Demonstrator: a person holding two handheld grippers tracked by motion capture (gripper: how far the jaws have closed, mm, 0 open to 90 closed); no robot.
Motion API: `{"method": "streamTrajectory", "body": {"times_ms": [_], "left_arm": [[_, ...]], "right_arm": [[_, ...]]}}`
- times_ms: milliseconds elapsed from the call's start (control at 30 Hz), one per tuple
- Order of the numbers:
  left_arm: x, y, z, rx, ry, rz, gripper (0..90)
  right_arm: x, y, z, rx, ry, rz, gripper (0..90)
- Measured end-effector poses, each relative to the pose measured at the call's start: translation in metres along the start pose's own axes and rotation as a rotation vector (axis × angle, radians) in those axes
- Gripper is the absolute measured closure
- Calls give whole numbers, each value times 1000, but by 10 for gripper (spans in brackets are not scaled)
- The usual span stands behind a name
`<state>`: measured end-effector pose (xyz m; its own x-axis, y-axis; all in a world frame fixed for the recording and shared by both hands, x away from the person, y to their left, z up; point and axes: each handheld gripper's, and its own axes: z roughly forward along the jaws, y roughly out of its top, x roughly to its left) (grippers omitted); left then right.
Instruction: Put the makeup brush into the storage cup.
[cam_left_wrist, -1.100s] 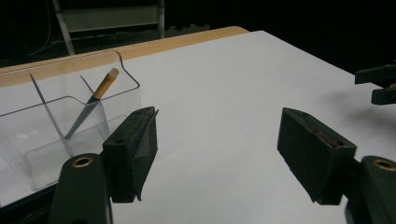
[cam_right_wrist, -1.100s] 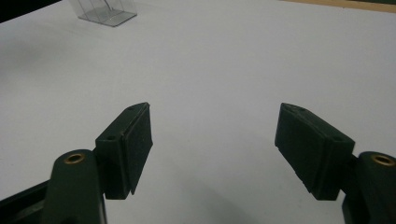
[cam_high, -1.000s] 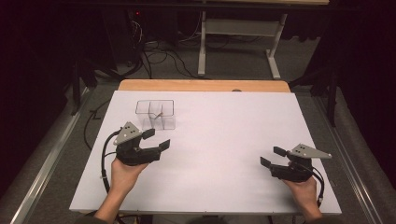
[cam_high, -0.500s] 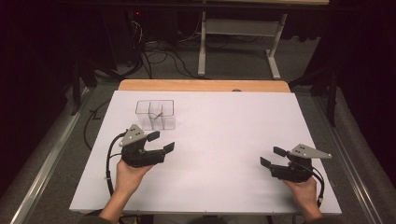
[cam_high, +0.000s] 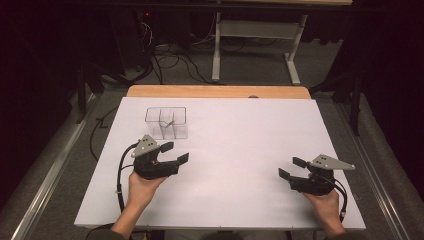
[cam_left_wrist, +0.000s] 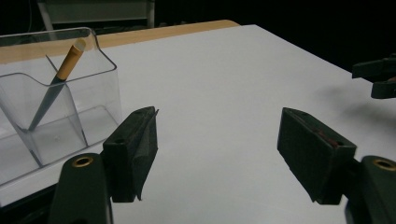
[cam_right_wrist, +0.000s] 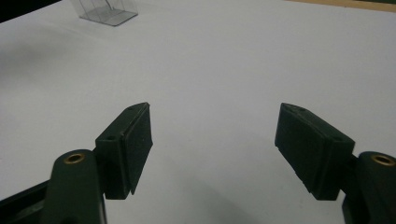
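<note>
- Left claw (cam_high: 175, 152): jaws apart, nothing between them. It is held above the table (cam_high: 240, 150) in the left half, closer to the near edge than the far edge.
- In the left gripper view the left claw (cam_left_wrist: 217, 149) points across the white surface; the open gap frames bare table (cam_left_wrist: 224, 70).
- Bin (cam_high: 167, 122): a clear plastic container with inner partitions, standing upright on the table toward the far left corner, just beyond the left claw and apart from it.
- In the left gripper view the bin (cam_left_wrist: 60, 98) sits to the left of the left jaw, near it, with no contact visible.
- Pen (cam_left_wrist: 56, 84): a slim item with an orange upper part and a dark lower shaft, standing tilted inside a bin compartment, tip down, leaning against a partition.
- In the high view the pen (cam_high: 171, 121) appears as a thin pale line in the middle of the bin.
- Right claw (cam_high: 292, 168): jaws apart, empty. It is held near the near right corner, well apart from the bin.
- In the right gripper view the right claw (cam_right_wrist: 212, 144) faces bare table (cam_right_wrist: 224, 56); the bin (cam_right_wrist: 105, 10) appears far off at the top left.
- Each hand grips its gripper body from the near edge: left hand (cam_high: 142, 190), right hand (cam_high: 325, 205).
</note>
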<state>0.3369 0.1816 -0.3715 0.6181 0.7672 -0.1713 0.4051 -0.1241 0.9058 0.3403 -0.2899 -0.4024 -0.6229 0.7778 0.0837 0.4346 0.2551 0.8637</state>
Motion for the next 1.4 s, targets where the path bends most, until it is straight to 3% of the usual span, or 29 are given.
{"method": "streamTrajectory", "body": {"times_ms": [633,1400], "left_arm": [[4,-13,8,11,20,-19,291],[14,-28,13,58,60,-38,291]], "right_arm": [[1,0,0,2,-1,0,293],[1,0,0,2,2,-7,292]]}}
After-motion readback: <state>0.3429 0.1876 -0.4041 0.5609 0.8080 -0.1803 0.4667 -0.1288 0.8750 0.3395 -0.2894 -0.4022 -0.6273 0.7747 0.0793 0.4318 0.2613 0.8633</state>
